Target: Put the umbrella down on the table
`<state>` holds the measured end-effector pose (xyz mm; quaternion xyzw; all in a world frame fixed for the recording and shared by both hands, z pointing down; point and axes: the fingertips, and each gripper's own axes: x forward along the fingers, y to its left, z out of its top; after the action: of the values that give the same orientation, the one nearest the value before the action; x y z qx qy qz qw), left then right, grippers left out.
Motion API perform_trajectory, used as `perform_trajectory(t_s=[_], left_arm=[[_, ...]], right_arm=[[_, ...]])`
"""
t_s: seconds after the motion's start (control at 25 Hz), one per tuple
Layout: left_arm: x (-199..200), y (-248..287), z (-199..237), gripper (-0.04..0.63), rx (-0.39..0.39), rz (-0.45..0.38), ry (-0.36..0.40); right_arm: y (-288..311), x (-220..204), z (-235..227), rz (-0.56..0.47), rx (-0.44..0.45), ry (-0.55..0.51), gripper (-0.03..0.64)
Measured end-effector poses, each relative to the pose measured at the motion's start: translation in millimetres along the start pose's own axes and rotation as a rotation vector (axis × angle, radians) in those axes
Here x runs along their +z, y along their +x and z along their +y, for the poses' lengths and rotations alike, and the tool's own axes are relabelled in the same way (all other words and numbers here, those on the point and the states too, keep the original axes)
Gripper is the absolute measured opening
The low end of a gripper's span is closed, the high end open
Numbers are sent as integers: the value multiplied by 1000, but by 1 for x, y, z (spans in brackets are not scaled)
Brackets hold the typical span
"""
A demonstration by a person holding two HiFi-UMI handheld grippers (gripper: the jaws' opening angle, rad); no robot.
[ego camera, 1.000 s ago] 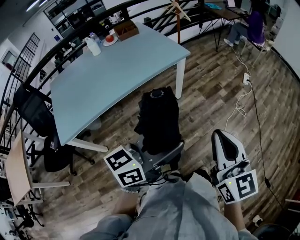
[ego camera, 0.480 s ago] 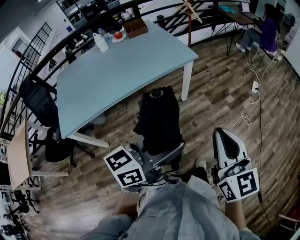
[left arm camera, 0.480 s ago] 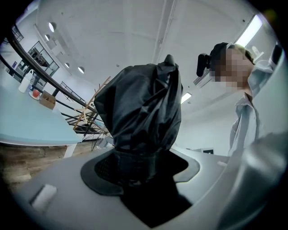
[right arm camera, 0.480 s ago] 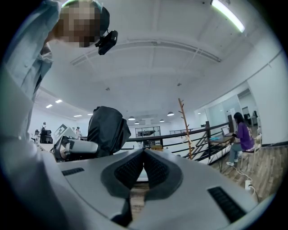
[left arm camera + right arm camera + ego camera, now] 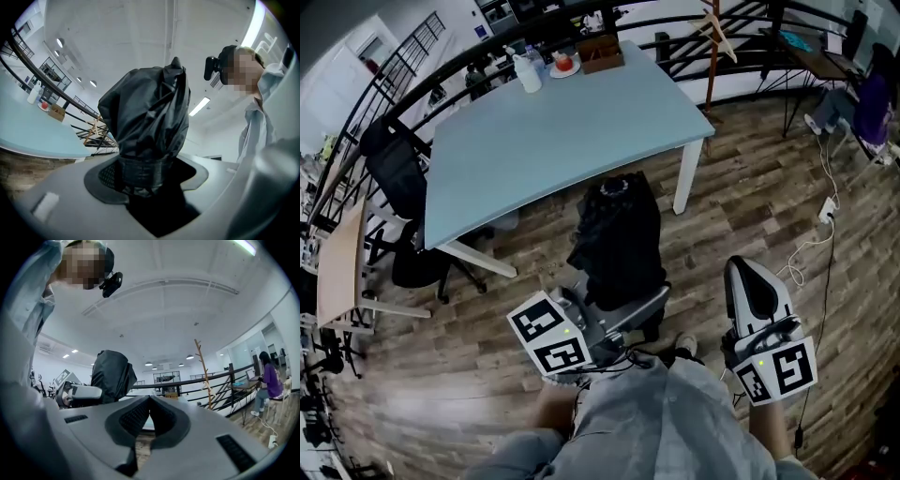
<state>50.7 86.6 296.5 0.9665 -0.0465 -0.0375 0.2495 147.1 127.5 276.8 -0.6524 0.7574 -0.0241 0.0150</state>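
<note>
Standing on end at the centre of the head view, the folded black umbrella (image 5: 617, 239) is clamped at its lower, strapped part by the left gripper (image 5: 614, 314). Its long axis runs straight out from the jaws, near upright, with the free end pointing up toward the head camera. It hangs over the wooden floor (image 5: 741, 187), just short of the near edge of the pale blue table (image 5: 562, 131), which fills the upper centre of the frame. The right gripper (image 5: 752, 281), at lower right and apart from the umbrella, has its jaws together on nothing. Judged from this, setting the umbrella down calls for carrying it forward over the tabletop and tipping its axis level; the left gripper alone bears it.
</note>
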Motion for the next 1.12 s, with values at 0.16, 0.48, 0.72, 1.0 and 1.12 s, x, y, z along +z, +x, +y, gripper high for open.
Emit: perform_trajectory(t_s=[0.16, 0.48, 0.72, 1.0, 1.12], left_arm=[[1, 15, -2, 281, 71, -38, 10], [-8, 37, -10, 279, 190, -102, 3], [-14, 48, -15, 279, 252, -126, -1], [-14, 45, -20, 279, 336, -158, 24], [-13, 41, -23, 279, 363, -162, 35]], right_arm=[[4, 2, -20, -2, 74, 5, 0], [4, -1, -51, 8, 203, 17, 0], [3, -3, -64, 11, 273, 26, 0], [2, -4, -78, 7, 333, 45, 0], [4, -2, -79, -4, 350, 68, 0]])
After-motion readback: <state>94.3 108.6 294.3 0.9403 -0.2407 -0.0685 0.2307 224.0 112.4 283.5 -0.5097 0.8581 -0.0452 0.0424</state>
